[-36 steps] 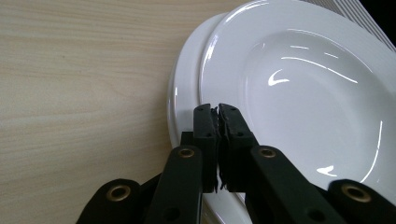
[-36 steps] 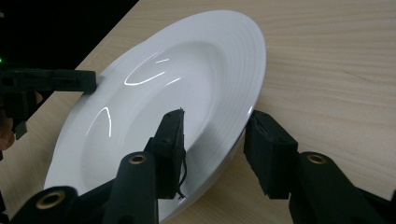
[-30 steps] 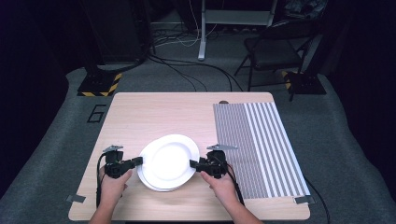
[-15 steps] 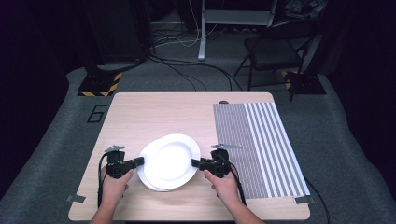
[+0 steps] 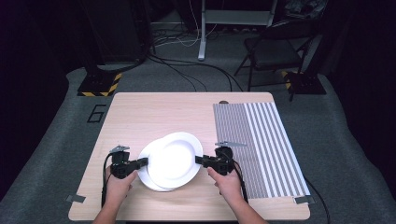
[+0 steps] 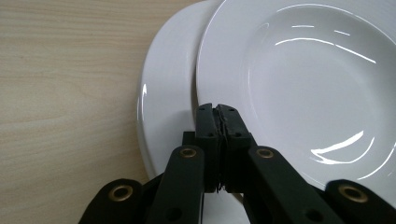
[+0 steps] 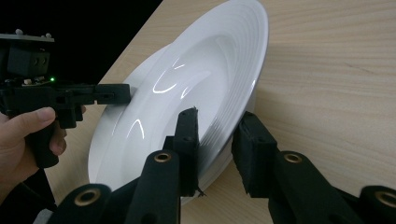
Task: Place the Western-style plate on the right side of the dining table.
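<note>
Two white plates lie stacked and offset on the wooden table [image 5: 154, 112]. The upper plate [image 5: 175, 158] sits further right than the lower plate [image 5: 145, 170]. My left gripper [image 5: 144, 162] is shut, its joined tips [image 6: 217, 108] lying over the lower plate [image 6: 163, 93] and touching the left rim of the upper plate [image 6: 303, 79]. My right gripper [image 5: 198, 160] has just been closing and its jaws now pinch the right rim of the upper plate [image 7: 187, 88], one pad on top and one beneath [image 7: 217, 119]. The left gripper [image 7: 123, 92] shows across the plate.
A grey striped mat [image 5: 261, 140] covers the table's right side, just behind my right hand. Bare wood stretches beyond the plates toward the far edge. A folding chair [image 5: 271, 51] and cables stand on the floor past the table.
The right gripper's jaws have drawn in on the upper plate's right rim. The plates and the left gripper stay where they were.
</note>
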Available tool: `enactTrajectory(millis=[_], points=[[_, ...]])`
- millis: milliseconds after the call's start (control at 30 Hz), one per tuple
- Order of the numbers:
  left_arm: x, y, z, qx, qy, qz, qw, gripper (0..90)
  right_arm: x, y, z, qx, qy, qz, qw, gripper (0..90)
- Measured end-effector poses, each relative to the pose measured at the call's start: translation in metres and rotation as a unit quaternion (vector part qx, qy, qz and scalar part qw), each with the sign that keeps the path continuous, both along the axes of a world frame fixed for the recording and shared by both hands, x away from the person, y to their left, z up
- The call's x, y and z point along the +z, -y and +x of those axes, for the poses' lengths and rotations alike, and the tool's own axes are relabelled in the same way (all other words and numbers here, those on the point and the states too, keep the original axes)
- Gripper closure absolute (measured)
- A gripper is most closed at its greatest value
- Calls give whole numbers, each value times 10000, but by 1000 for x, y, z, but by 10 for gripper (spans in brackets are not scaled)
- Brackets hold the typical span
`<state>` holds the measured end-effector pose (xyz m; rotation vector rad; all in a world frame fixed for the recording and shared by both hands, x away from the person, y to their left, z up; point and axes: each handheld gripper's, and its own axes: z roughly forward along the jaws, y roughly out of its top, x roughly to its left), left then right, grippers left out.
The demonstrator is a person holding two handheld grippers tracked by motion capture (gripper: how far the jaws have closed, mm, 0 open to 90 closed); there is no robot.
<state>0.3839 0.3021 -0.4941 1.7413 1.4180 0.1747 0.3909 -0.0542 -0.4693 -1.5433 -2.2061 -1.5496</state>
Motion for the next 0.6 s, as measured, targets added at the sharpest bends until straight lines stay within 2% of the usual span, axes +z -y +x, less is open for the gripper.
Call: enactTrajectory(millis=[333,600], points=[[-3,6,1,-141,-29,20,9999,827,6,3,-1,-72,104,-84,9999,724],[-4,12,1,-236,24,28,9997,703,9,7,-2,-72,113,-43,9999,741]])
